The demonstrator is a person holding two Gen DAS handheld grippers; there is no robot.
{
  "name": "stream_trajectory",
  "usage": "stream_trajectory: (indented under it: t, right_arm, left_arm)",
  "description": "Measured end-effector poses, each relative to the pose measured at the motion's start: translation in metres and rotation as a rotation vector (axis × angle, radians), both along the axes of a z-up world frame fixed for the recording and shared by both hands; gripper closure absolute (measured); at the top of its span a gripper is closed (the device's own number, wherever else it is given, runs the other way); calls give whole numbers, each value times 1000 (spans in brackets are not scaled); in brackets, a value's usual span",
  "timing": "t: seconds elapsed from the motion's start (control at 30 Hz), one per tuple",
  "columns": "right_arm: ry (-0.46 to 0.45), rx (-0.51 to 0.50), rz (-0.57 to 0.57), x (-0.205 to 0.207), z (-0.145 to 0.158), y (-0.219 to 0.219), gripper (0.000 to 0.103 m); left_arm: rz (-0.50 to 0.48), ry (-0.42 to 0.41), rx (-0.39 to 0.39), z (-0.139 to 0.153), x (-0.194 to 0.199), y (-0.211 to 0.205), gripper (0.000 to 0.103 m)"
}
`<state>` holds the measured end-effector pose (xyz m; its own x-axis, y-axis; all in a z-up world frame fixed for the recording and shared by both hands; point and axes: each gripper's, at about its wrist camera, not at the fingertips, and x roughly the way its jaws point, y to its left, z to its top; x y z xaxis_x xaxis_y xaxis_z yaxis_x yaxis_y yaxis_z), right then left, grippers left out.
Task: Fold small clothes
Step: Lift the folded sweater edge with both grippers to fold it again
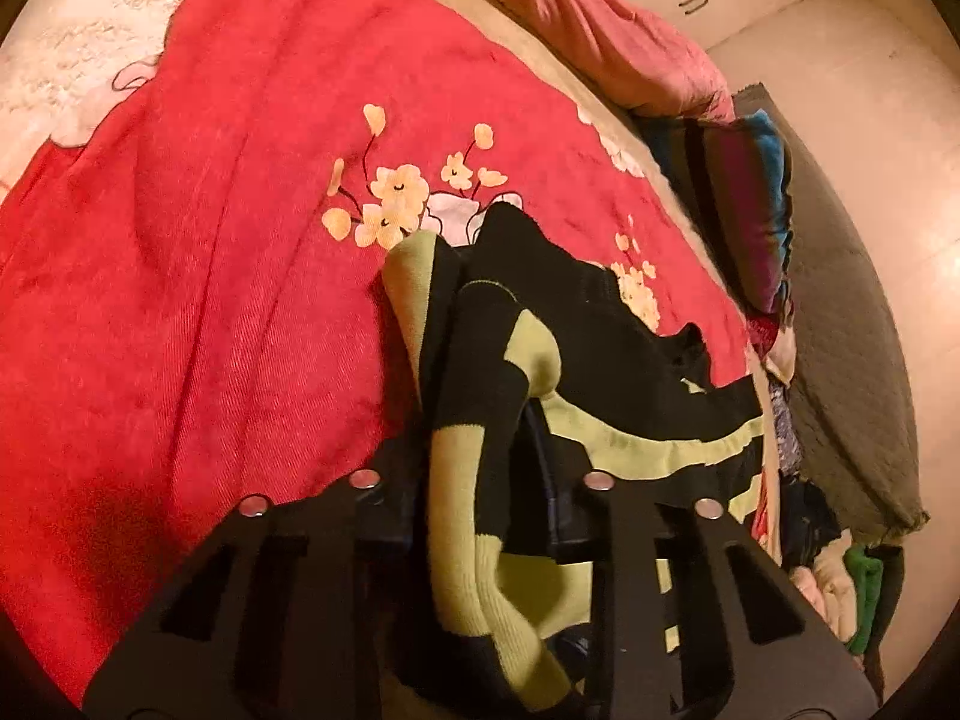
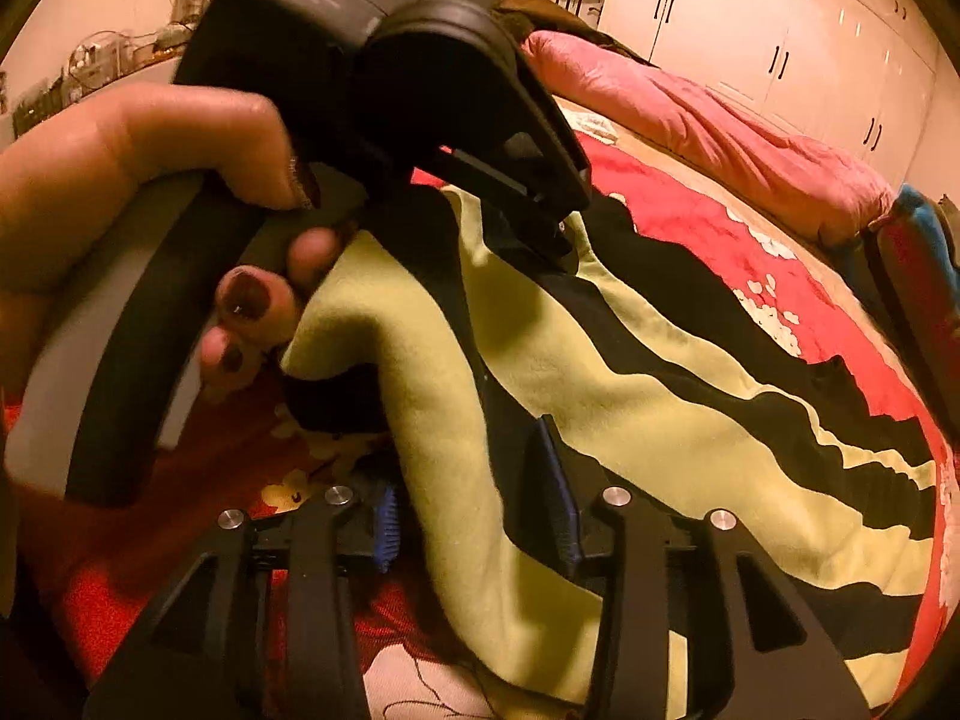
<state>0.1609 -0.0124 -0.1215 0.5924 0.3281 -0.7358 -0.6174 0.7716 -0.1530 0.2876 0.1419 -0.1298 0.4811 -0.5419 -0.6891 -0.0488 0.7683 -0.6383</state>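
Observation:
A small black sweater with lime-green stripes lies on a red floral blanket on the bed. My left gripper is shut on a bunched sleeve and edge of the sweater, which hangs between its fingers. In the right wrist view the sweater spreads to the right. My right gripper holds a green fold of it between its blue-padded fingers. The left gripper's body, held by a hand, sits just above and ahead, touching the sweater.
A pink quilt lies bunched at the far side of the bed. White wardrobes line the wall. Beside the bed a pile of clothes and a grey mat lie on the floor.

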Motion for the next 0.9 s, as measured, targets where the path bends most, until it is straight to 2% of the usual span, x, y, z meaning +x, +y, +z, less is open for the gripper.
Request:
stream_trajectory:
  t: [0.03, 0.07, 0.13, 0.23, 0.57, 0.7, 0.9]
  right_arm:
    - [-3, 5, -6, 0, 1, -1, 80]
    - [-5, 28, -9, 0, 5, -4, 88]
    - [-21, 64, -20, -2, 11, -9, 94]
    - [-30, 90, -19, -8, 18, -15, 95]
    - [-29, 246, -62, -11, 52, -60, 95]
    - [-30, 311, -99, -14, 65, -85, 95]
    - [-42, 398, -171, -15, 79, -134, 95]
  left_arm:
    - [6, -4, -6, 2, -1, 0, 89]
    - [12, -11, -15, 5, -4, 1, 89]
    - [15, -43, -20, 16, -11, 0, 90]
    - [7, -81, 13, 33, -20, -7, 90]
    - [31, -121, 34, 69, -34, -31, 90]
    - [41, -127, 35, 87, -34, -57, 90]
    - [-13, -157, 121, 117, -30, -113, 90]
